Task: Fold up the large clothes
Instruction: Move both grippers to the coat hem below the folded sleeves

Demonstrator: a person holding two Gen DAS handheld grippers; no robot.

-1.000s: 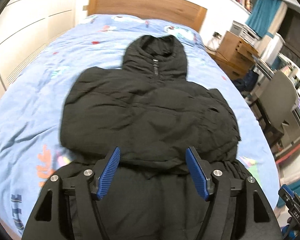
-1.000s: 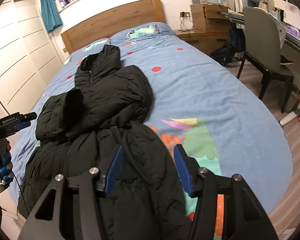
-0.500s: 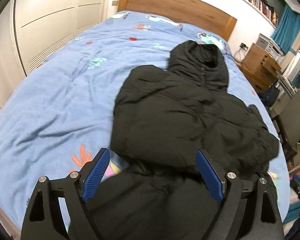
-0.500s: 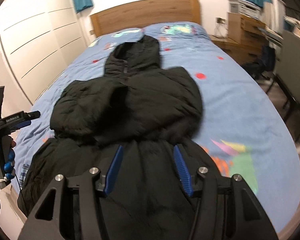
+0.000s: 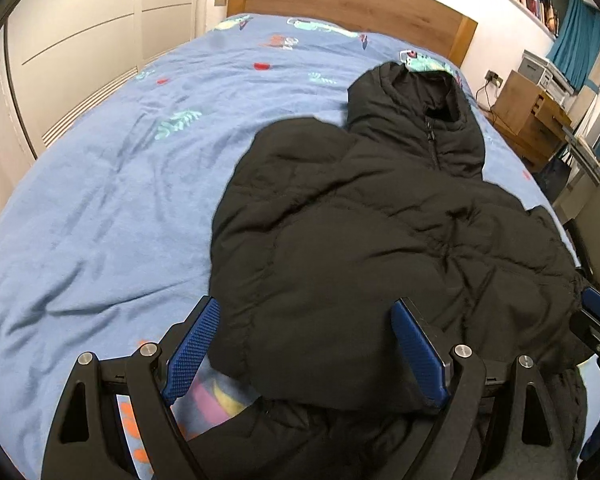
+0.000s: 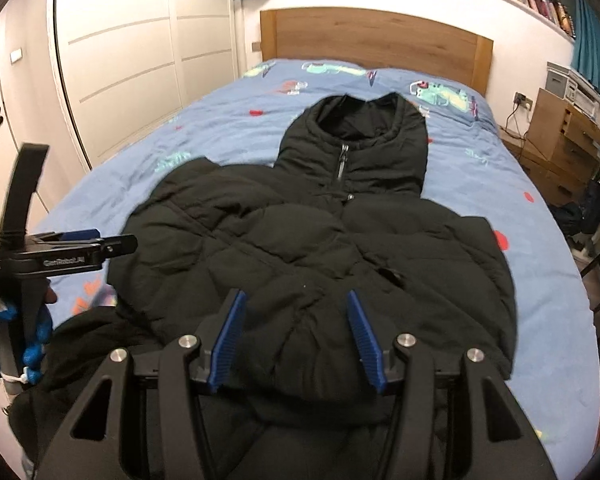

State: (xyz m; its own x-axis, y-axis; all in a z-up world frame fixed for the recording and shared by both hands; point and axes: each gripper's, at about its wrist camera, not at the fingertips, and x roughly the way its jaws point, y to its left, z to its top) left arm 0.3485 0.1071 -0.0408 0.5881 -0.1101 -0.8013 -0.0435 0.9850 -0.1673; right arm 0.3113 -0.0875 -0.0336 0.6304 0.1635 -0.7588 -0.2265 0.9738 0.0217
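A black hooded puffer jacket [image 5: 380, 240] [image 6: 340, 248] lies face up on the blue bedspread [image 5: 100, 200], hood toward the headboard and sleeves folded across its chest. My left gripper [image 5: 304, 312] hovers open and wide over the jacket's lower left edge, its pads clear of the fabric. It also shows side on at the left of the right wrist view as the left gripper [image 6: 116, 242], held by a gloved hand [image 6: 36, 332]. My right gripper [image 6: 295, 300] hangs open above the middle of the folded sleeves with nothing between its pads. Its tip [image 5: 598, 312] shows at the right edge.
A wooden headboard [image 6: 372, 36] closes the far end of the bed. White wardrobe doors [image 6: 132, 60] run along the left side. A wooden bedside cabinet [image 6: 564, 136] with a printer, a chair and a desk stand at the right. The jacket's hem bunches at the bed's near edge.
My left gripper's jaws have widened, and it has moved left and lower to the jacket's left edge. My right gripper has swung from the jacket's right side to above its middle.
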